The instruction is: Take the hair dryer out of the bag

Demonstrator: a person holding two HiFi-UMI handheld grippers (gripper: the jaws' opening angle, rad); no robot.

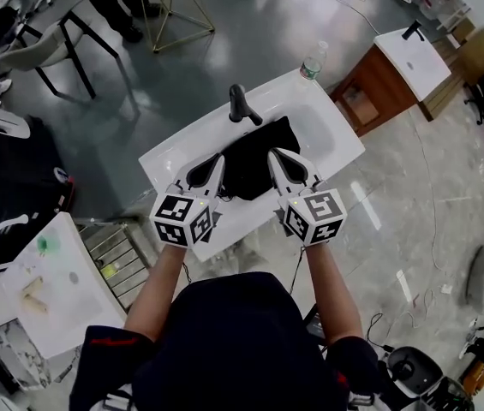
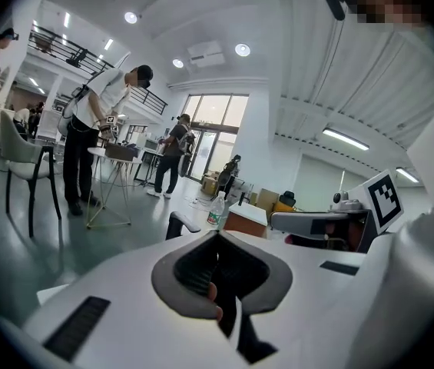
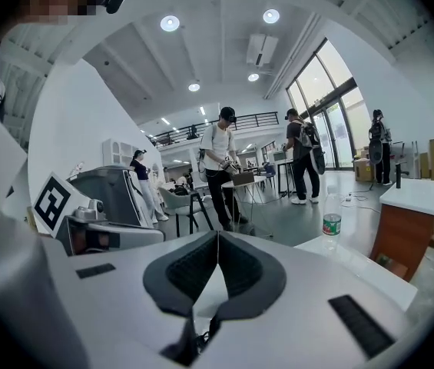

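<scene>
From the head view I have both grippers out in front of me over a white bench (image 1: 331, 135), and they point away from me. The left gripper (image 1: 217, 163) is clenched: in its own view the two dark pads meet edge to edge along a thin line, with nothing gripped between them. The right gripper (image 1: 274, 156) is clenched as well, pads pressed together and empty. A black bag (image 1: 254, 157) lies on the middle of the bench, and the two gripper tips sit over its near part, the left one at its left side and the right one at its right side; I cannot tell whether either touches the fabric. The dryer (image 1: 240, 105) shows as a dark, bent shape standing up at the far edge of the bag, near the bench's far rim, well beyond both tips; how much of it is inside the bag I cannot tell. In the left gripper view the same dark shape rises just left of the closed jaws. A clear bottle (image 1: 312, 62) with a green label stands upright at the far right corner of the bench, apart from the bag. Beyond the bench, to the right, is a second white-topped counter (image 1: 413, 58) on a wooden base, and several people stand around tables farther back in the room.
</scene>
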